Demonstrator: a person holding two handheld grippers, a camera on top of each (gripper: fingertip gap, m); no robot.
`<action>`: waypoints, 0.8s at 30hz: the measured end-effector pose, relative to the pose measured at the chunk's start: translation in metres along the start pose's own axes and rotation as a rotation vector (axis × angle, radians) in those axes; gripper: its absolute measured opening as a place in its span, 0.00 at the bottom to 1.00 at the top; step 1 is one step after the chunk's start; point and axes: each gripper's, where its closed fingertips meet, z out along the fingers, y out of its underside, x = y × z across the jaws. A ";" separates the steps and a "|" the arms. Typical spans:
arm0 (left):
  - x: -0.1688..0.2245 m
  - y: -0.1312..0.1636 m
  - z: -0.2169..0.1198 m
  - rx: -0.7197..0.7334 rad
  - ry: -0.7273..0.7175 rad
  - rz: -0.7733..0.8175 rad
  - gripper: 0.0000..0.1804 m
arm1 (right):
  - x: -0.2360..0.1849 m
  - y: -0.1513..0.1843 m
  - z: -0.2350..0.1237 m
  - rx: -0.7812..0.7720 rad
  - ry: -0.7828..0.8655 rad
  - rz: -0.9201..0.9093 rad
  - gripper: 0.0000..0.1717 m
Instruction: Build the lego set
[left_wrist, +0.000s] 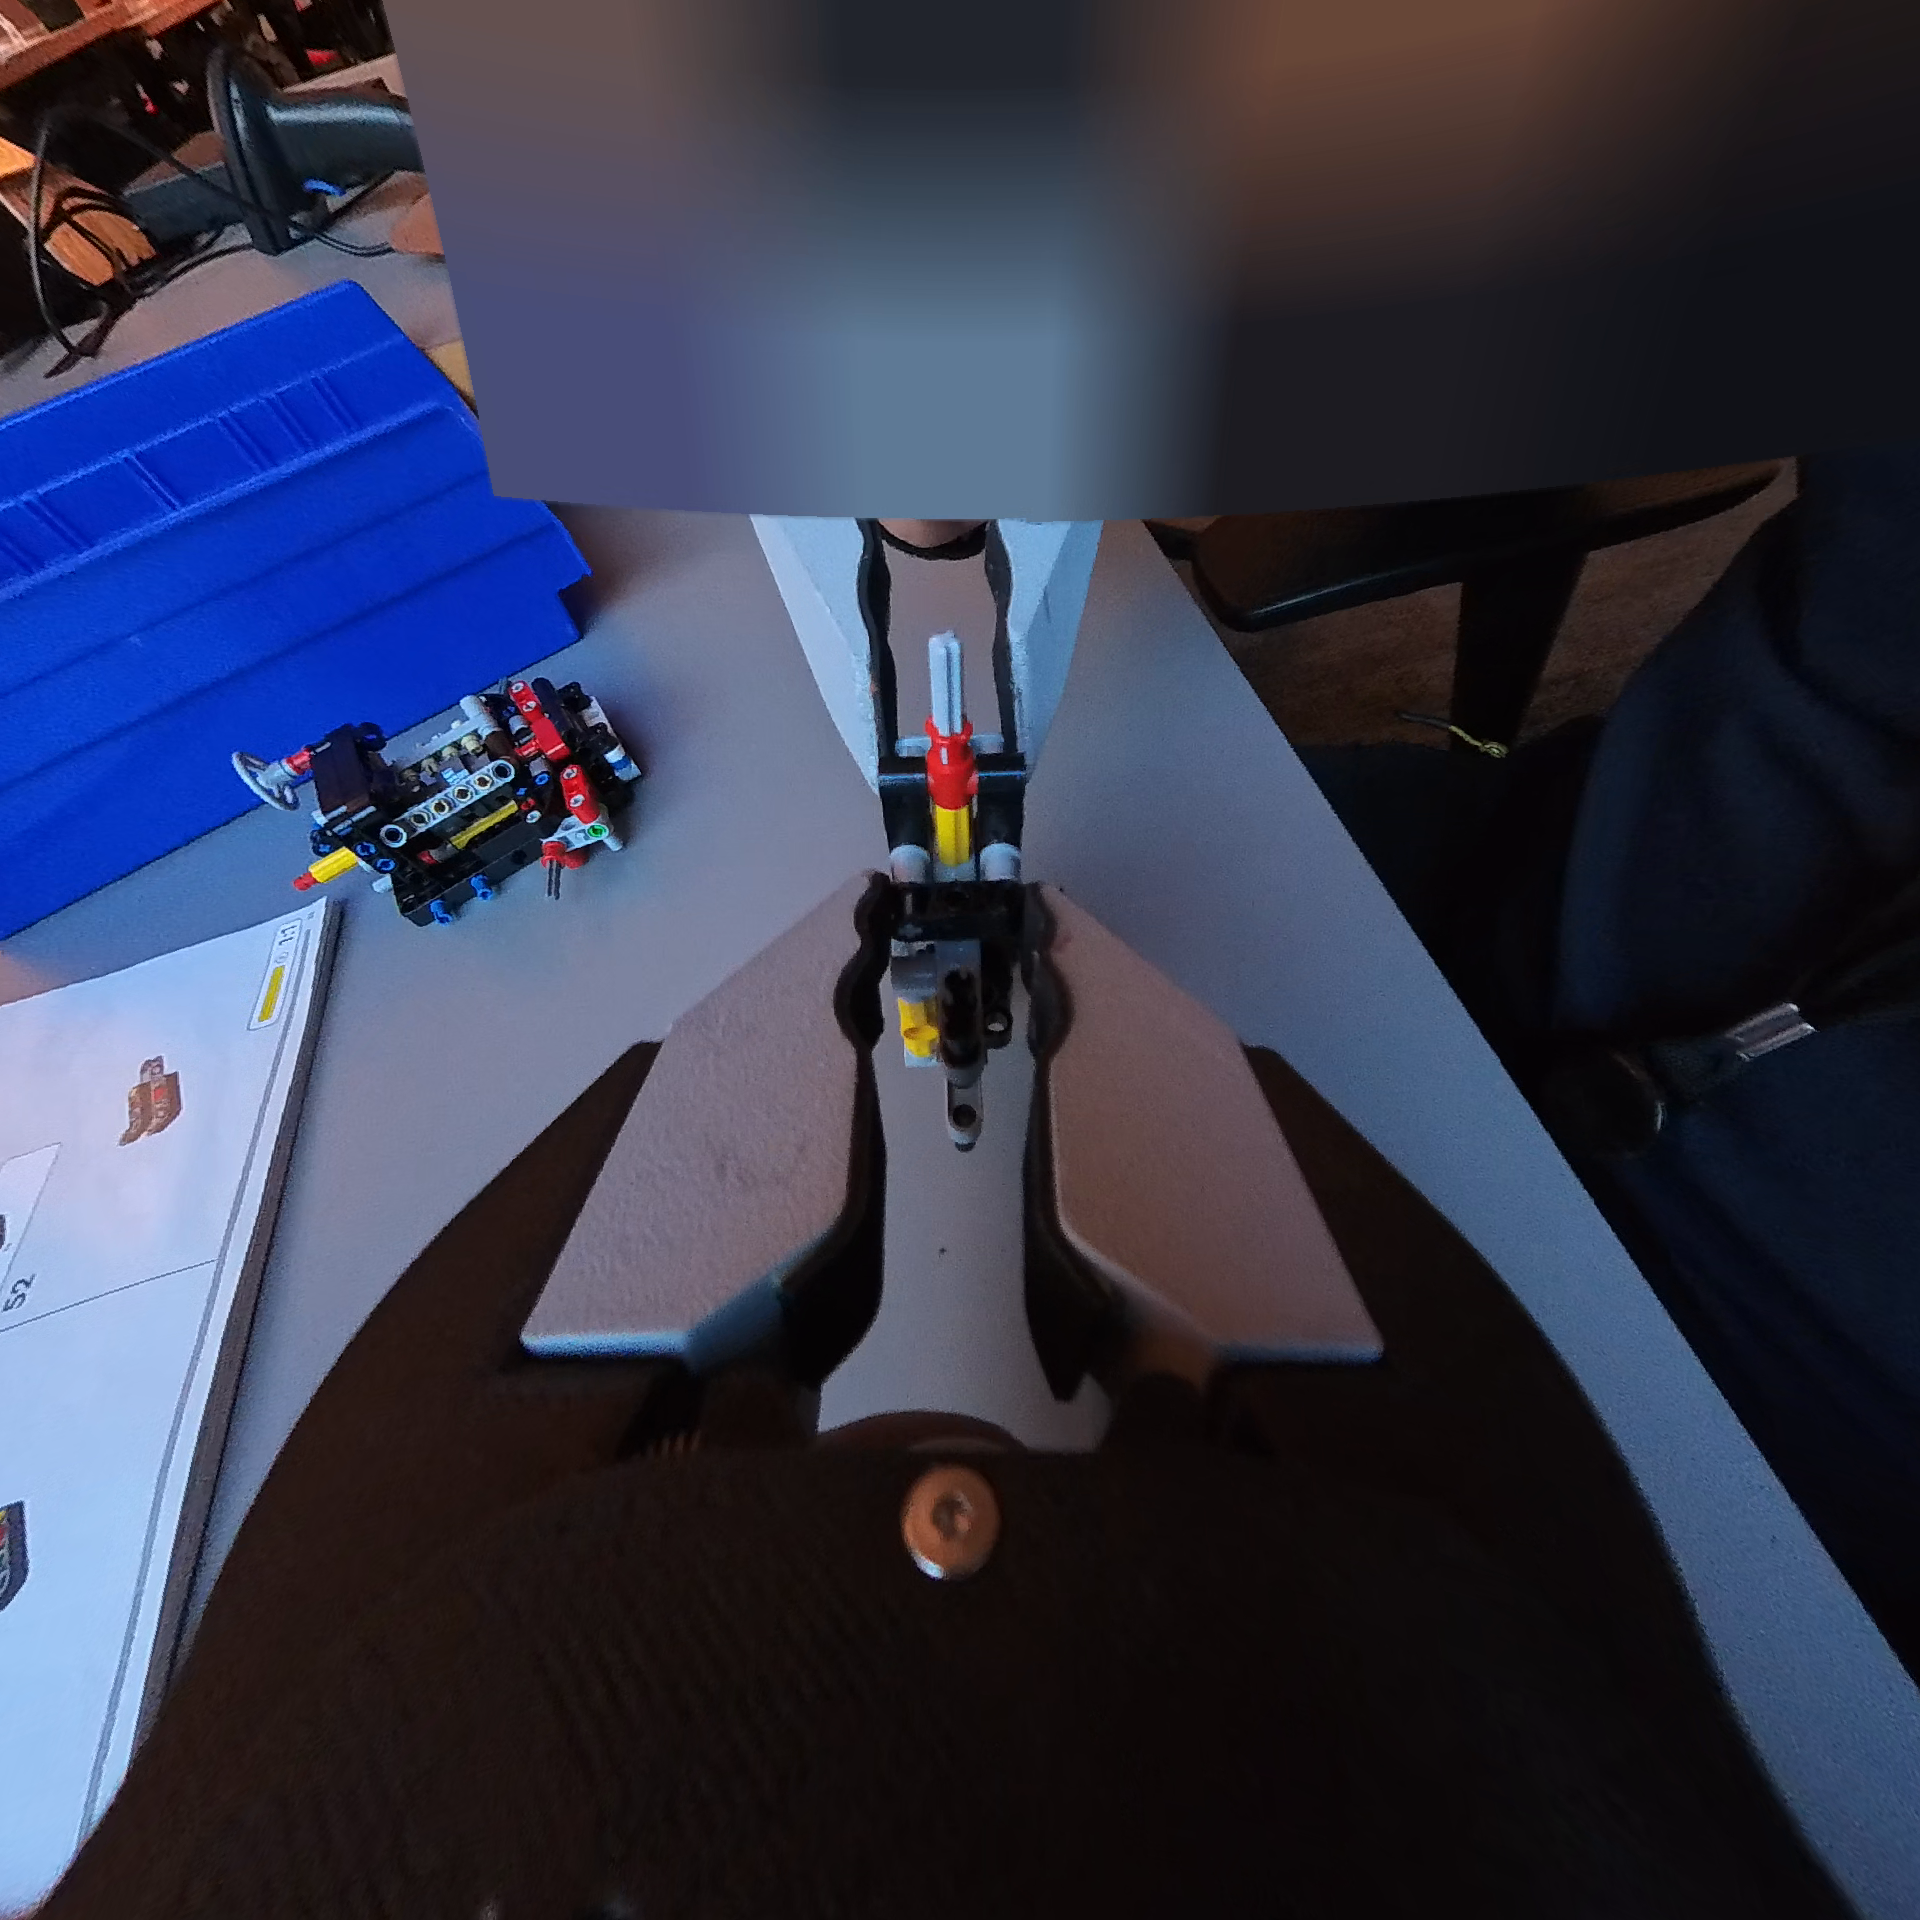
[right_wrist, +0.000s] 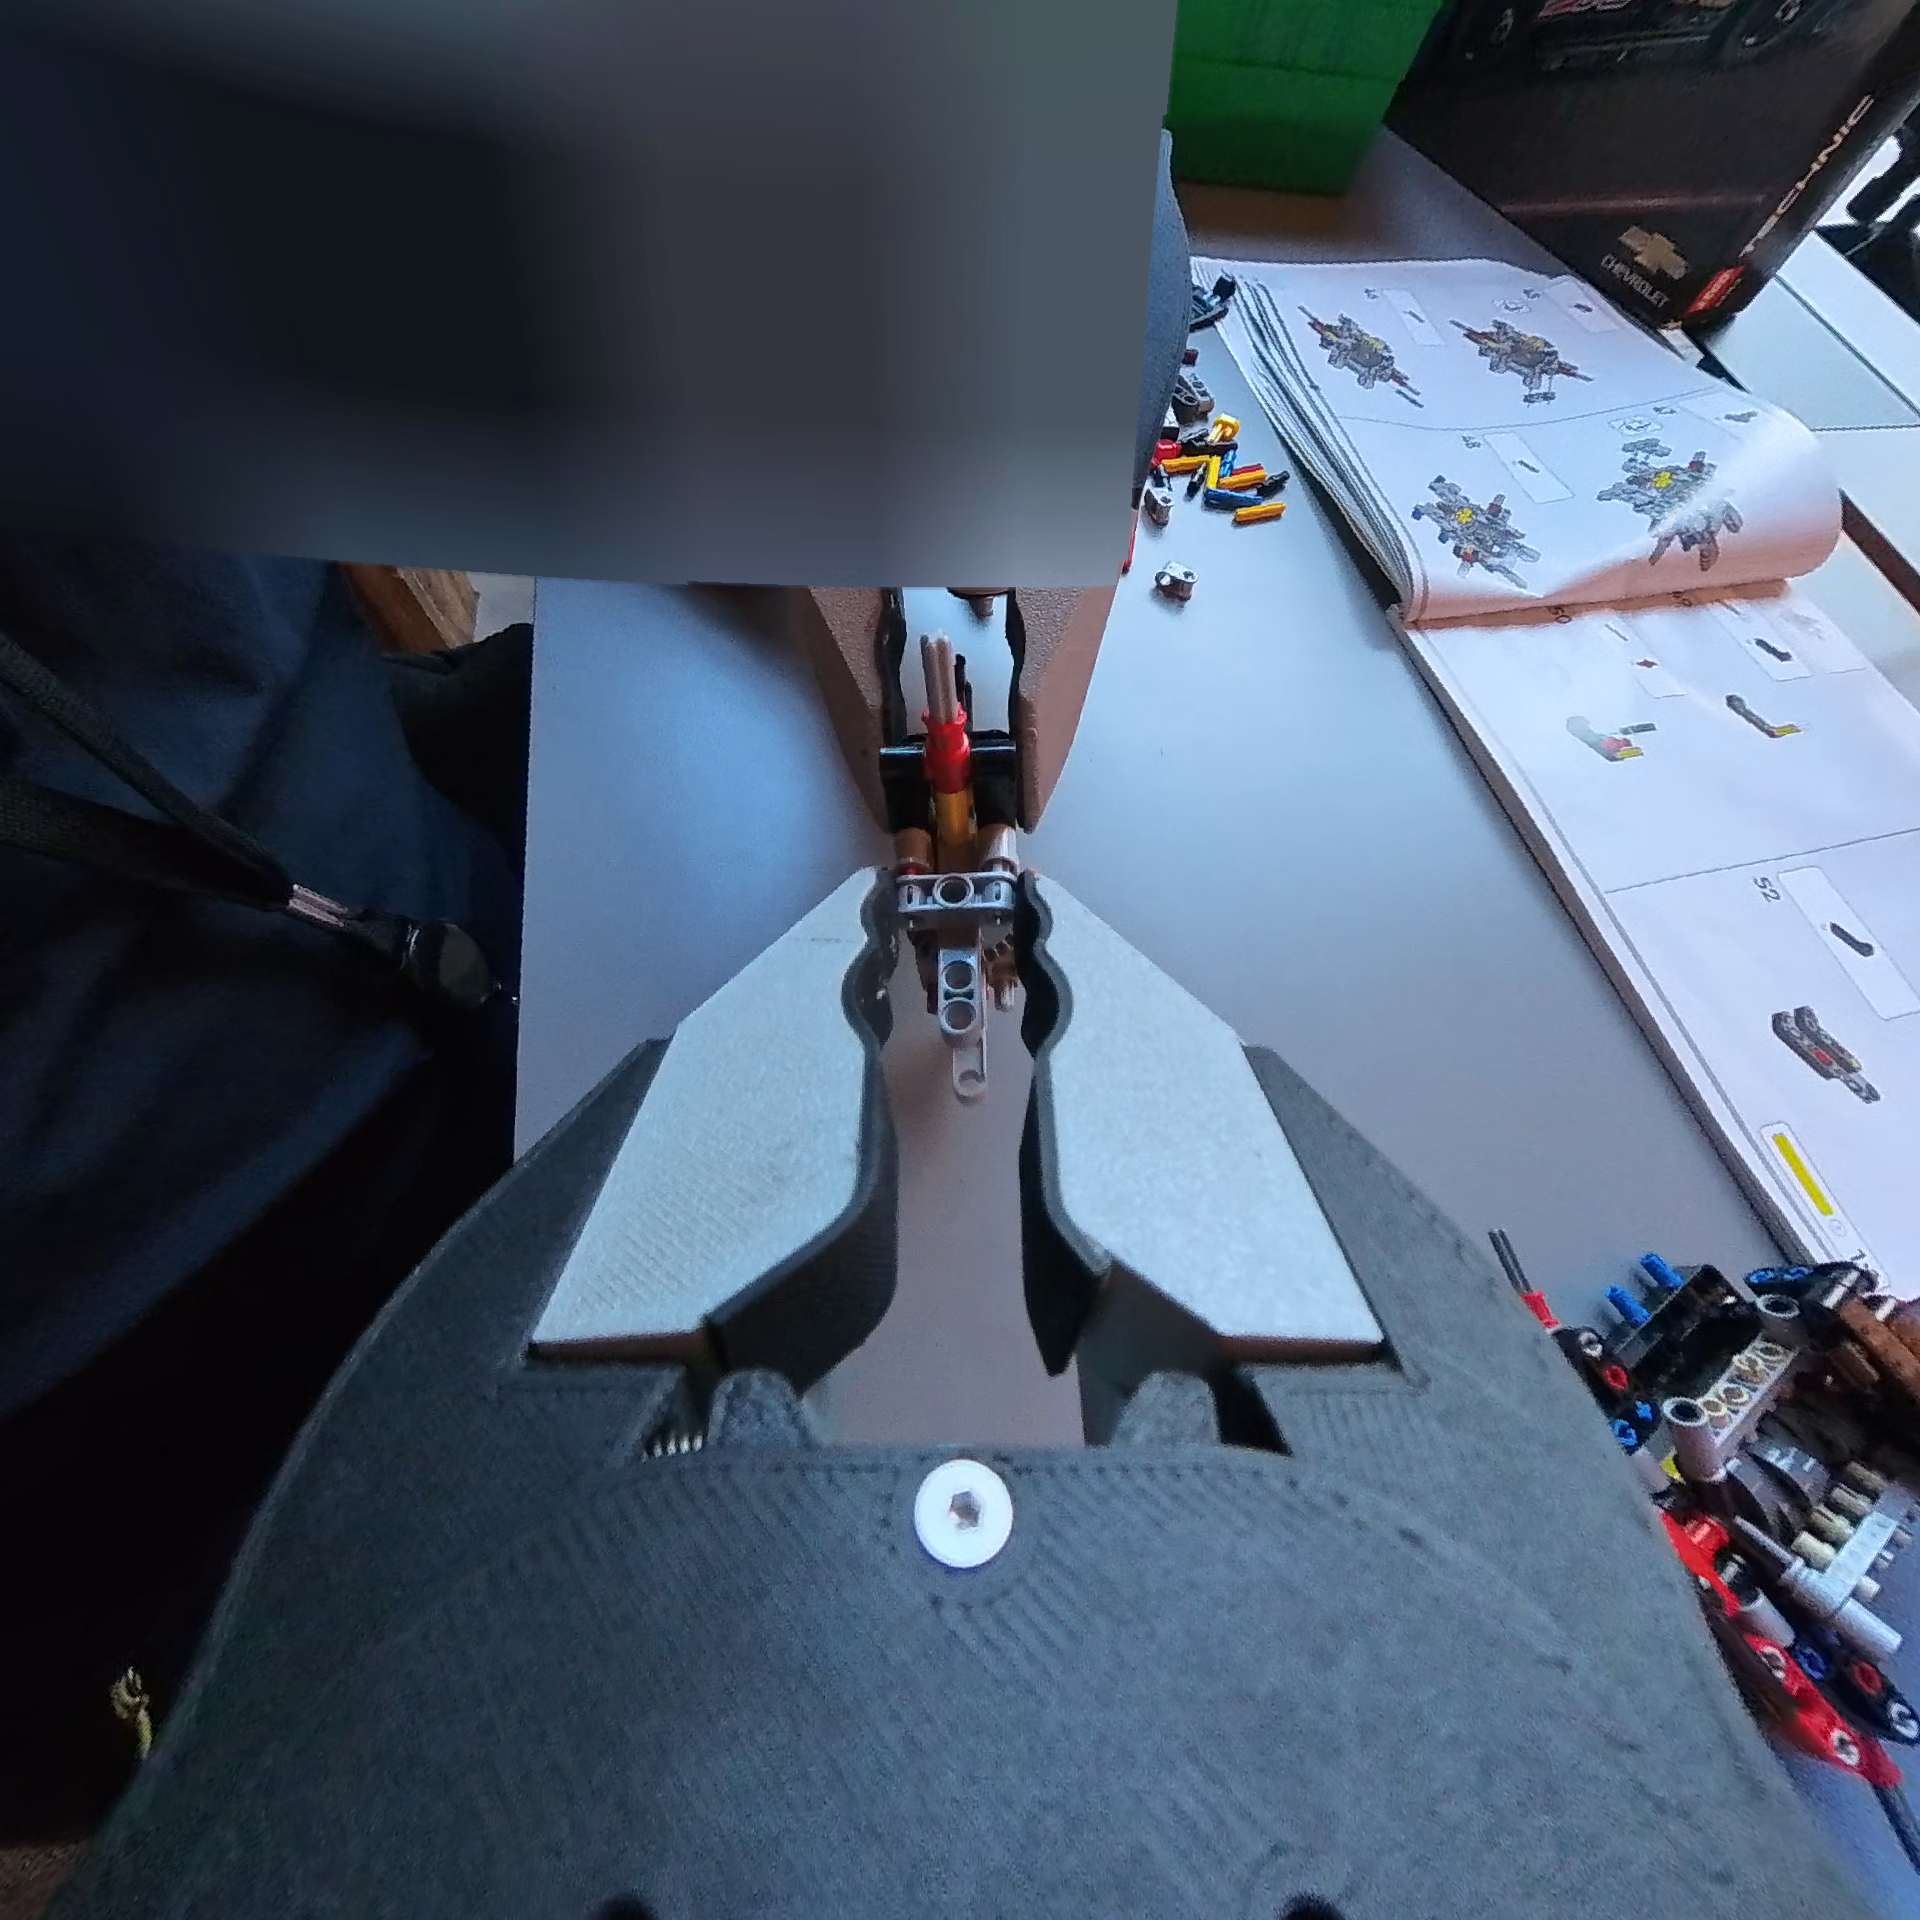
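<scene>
A small brick assembly (left_wrist: 951, 831) of black, grey, yellow and red parts with a pale axle hangs above the grey table (left_wrist: 665, 935), gripped from both ends. My left gripper (left_wrist: 951, 920) is shut on its black and grey end. The right gripper (left_wrist: 948, 732) faces it and clamps the black frame at the far end. In the right wrist view my right gripper (right_wrist: 954, 914) is shut on the grey holed beam of the assembly (right_wrist: 951, 816). The left gripper (right_wrist: 948, 727) shows opposite, closed on the black frame.
A larger brick build (left_wrist: 457, 800) sits left, beside a blue bin (left_wrist: 239, 540) and an open instruction booklet (left_wrist: 135, 1195). In the right wrist view I see the booklet (right_wrist: 1662, 727), loose small parts (right_wrist: 1216, 468), a black box (right_wrist: 1683, 135) and the table edge by a person's dark clothing (right_wrist: 208, 935). My two grippers' fingertips are within a few centimetres of each other. From either gripper's tips it is about 20 cm to the larger brick build (left_wrist: 457, 800). Seen from the right wrist view (right_wrist: 1731, 1393) as well.
</scene>
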 end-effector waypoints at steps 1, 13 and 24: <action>0.000 0.000 0.000 -0.002 0.001 0.000 0.12 | 0.000 0.000 0.000 -0.001 0.000 -0.001 0.11; 0.012 0.000 -0.004 0.050 0.070 0.103 0.12 | -0.012 -0.004 -0.013 0.096 -0.195 0.080 0.15; 0.009 0.002 -0.002 0.059 0.016 0.155 0.12 | -0.004 0.002 -0.010 0.073 -0.153 0.237 0.04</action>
